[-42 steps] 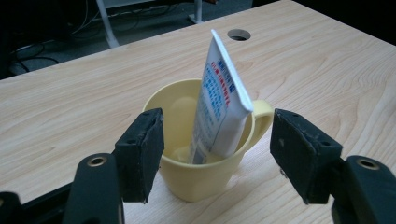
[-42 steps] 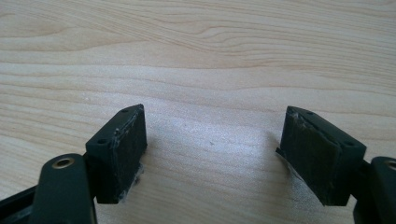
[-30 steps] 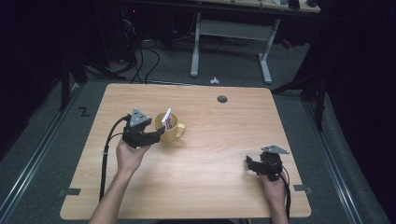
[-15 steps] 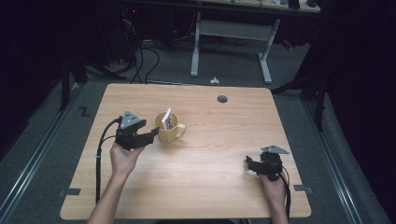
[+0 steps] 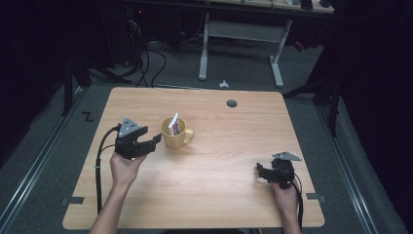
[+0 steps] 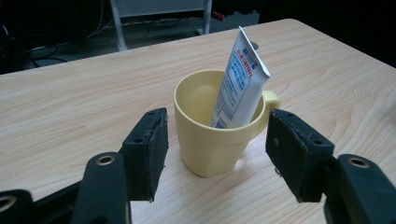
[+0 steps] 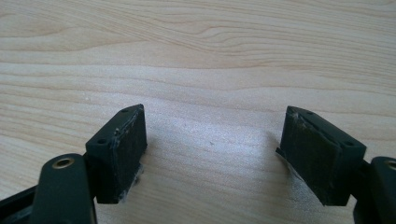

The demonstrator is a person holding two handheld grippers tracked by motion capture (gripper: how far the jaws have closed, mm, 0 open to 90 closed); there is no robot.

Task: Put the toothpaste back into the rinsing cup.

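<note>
While parked near the front right corner of the pale wooden table [image 5: 219,195], right gripper [image 5: 261,171] gaping, empty. Farther back toward the left edge: left gripper [image 5: 155,141] agape just short of yellow ceramic mug [image 5: 174,139], grasping nothing; white toothpaste tube [image 5: 174,125] leaning inside.
</note>
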